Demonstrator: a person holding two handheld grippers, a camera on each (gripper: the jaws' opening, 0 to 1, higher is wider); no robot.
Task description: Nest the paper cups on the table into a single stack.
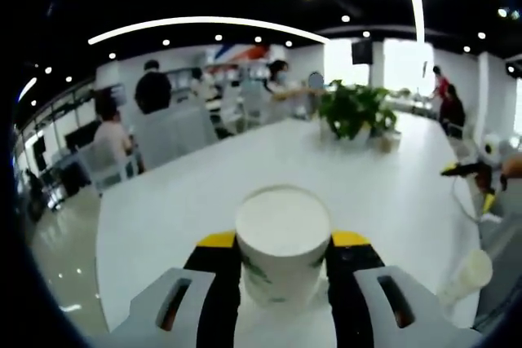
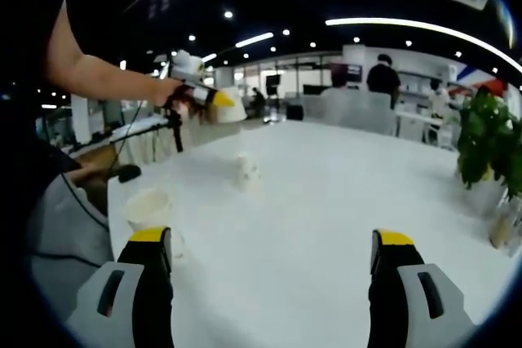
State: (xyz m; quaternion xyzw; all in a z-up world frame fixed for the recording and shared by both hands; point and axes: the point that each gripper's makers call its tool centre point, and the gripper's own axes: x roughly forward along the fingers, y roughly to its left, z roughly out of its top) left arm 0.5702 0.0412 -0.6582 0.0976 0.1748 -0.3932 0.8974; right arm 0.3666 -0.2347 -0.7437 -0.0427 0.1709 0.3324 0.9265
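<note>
While the left tool (image 1: 282, 262) grips one paper cup (image 1: 282, 238) upright, the right tool (image 2: 271, 260) gapes empty, nearest the cup beside its left jaw (image 2: 149, 209) on the counter (image 2: 326, 201).

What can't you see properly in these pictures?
- Held paper cup, left gripper view: its lower part sits behind the left tongs; the green print is cut off.
- Cup at the table edge, left gripper view: blurred, standing or tipped unclear.
- Near cup, right gripper view: its base hides behind one jaw of the open right tongs.
- Far cup, right gripper view: too small and blurred to tell whether it is one or several.
</note>
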